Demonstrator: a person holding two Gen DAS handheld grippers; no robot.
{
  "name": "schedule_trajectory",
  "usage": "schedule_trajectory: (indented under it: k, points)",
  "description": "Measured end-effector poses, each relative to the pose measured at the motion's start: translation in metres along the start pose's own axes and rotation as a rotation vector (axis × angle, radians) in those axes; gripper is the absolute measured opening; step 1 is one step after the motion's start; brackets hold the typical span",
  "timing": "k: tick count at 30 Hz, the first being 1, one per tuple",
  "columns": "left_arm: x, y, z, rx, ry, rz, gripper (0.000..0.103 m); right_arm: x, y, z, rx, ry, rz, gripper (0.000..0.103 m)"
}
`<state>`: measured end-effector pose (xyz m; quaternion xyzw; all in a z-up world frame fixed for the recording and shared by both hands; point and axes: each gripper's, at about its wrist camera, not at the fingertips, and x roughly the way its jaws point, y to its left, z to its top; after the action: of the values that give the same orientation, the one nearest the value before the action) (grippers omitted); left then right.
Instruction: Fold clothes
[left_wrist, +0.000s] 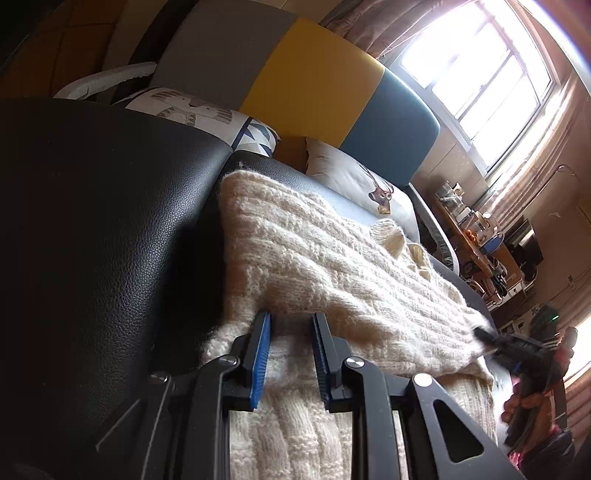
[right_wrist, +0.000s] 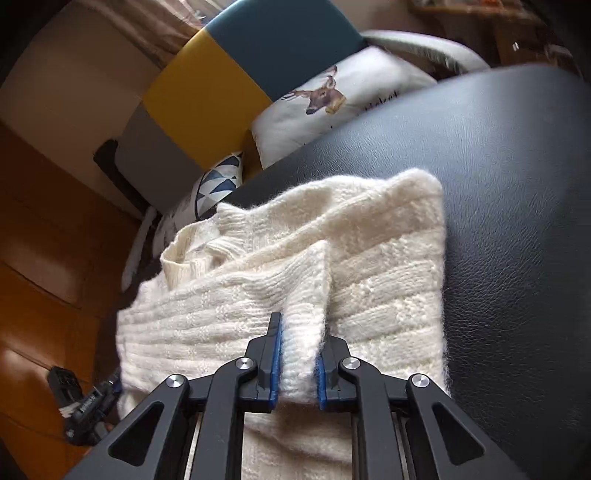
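Observation:
A cream knitted sweater (left_wrist: 332, 266) lies across a black leather surface (left_wrist: 92, 221). My left gripper (left_wrist: 291, 317) has its blue-padded jaws apart, with a folded layer of the knit lying over the tips. In the right wrist view the sweater (right_wrist: 388, 266) is partly folded, its collar at the left. My right gripper (right_wrist: 301, 332) has a ribbed cuff (right_wrist: 299, 306) of the sleeve between its jaws, which stand close on the cloth. The right gripper also shows in the left wrist view (left_wrist: 484, 336), at the sweater's far edge. The left gripper shows in the right wrist view (right_wrist: 107, 391).
Behind the sweater stands a grey, yellow and blue headboard (left_wrist: 314, 92) with printed pillows (left_wrist: 362, 181). A bright window (left_wrist: 480, 74) and a cluttered desk (left_wrist: 476, 240) are at the right. Brown wooden floor (right_wrist: 44, 258) lies beside the leather surface (right_wrist: 517, 221).

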<state>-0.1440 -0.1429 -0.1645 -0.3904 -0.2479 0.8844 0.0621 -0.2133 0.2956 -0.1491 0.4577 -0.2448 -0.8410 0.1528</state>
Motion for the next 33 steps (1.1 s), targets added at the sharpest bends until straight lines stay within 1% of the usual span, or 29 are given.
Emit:
schedule_trajectory:
  k: [2, 3, 4, 5, 6, 8, 9, 11, 13, 16, 18, 20, 23, 24, 25, 26, 27, 28, 30, 31, 33]
  points:
    - [-0.003, -0.002, -0.001, 0.006, -0.002, 0.0, 0.021, -0.012, 0.015, 0.006, -0.064, -0.03, -0.011, 0.012]
    - [-0.004, -0.002, -0.001, 0.011, -0.001, -0.003, 0.021, -0.021, 0.024, 0.009, -0.11, -0.062, -0.027, 0.012]
    - [-0.007, -0.003, -0.001, 0.013, -0.004, -0.008, 0.021, -0.029, 0.031, 0.012, -0.146, -0.085, -0.051, 0.012]
    - [-0.011, -0.004, 0.0, 0.015, -0.007, -0.012, 0.022, -0.033, 0.032, 0.011, -0.164, -0.088, -0.087, 0.012]
    - [-0.014, -0.005, 0.0, 0.022, -0.011, -0.01, 0.022, -0.03, 0.03, 0.008, -0.177, -0.067, -0.134, 0.012]
    - [-0.02, -0.006, 0.001, 0.034, -0.019, -0.006, 0.022, -0.013, 0.023, -0.003, -0.205, 0.006, -0.243, 0.012]
    - [-0.023, -0.006, 0.004, 0.031, -0.028, 0.0, 0.022, -0.009, 0.018, -0.008, -0.207, 0.022, -0.264, 0.012]
    - [-0.029, -0.005, 0.01, 0.018, -0.046, 0.004, 0.022, -0.011, 0.015, -0.014, -0.203, -0.003, -0.274, 0.012]
    - [-0.032, -0.007, 0.021, 0.005, -0.071, -0.022, 0.022, -0.012, 0.015, -0.013, -0.194, -0.024, -0.286, 0.012]
    - [-0.025, -0.019, 0.039, 0.034, -0.089, -0.044, 0.022, -0.01, 0.012, -0.01, -0.164, -0.032, -0.27, 0.013]
    - [-0.007, -0.026, 0.048, 0.064, -0.05, -0.029, 0.022, -0.012, 0.011, -0.011, -0.143, -0.038, -0.255, 0.014]
    - [0.012, -0.033, 0.057, 0.094, -0.011, -0.014, 0.022, -0.018, 0.013, -0.013, -0.128, -0.055, -0.25, 0.021]
    - [0.03, -0.035, 0.061, 0.106, 0.013, 0.004, 0.022, -0.039, 0.025, -0.01, -0.148, -0.15, -0.306, 0.025]
    - [0.032, -0.035, 0.06, 0.102, 0.012, 0.005, 0.022, -0.043, 0.032, -0.009, -0.167, -0.17, -0.307, 0.026]
    - [0.034, -0.034, 0.059, 0.098, 0.01, 0.006, 0.022, -0.042, 0.043, -0.007, -0.204, -0.174, -0.284, 0.029]
    - [0.036, -0.034, 0.058, 0.095, 0.009, 0.007, 0.022, -0.042, 0.055, -0.006, -0.242, -0.177, -0.26, 0.038]
    - [0.035, -0.033, 0.056, 0.092, -0.002, 0.011, 0.022, -0.038, 0.067, -0.006, -0.284, -0.171, -0.25, 0.043]
    - [0.034, -0.032, 0.054, 0.089, -0.012, 0.015, 0.022, -0.029, 0.078, -0.007, -0.335, -0.152, -0.26, 0.051]
    - [0.035, -0.029, 0.05, 0.094, -0.025, 0.034, 0.022, -0.009, 0.09, -0.01, -0.399, -0.104, -0.283, 0.052]
    - [0.04, -0.028, 0.046, 0.117, -0.018, 0.07, 0.022, 0.004, 0.088, -0.013, -0.405, -0.073, -0.311, 0.052]
    - [0.047, -0.018, 0.043, 0.097, 0.01, 0.056, 0.022, 0.021, 0.075, -0.022, -0.385, -0.038, -0.349, 0.053]
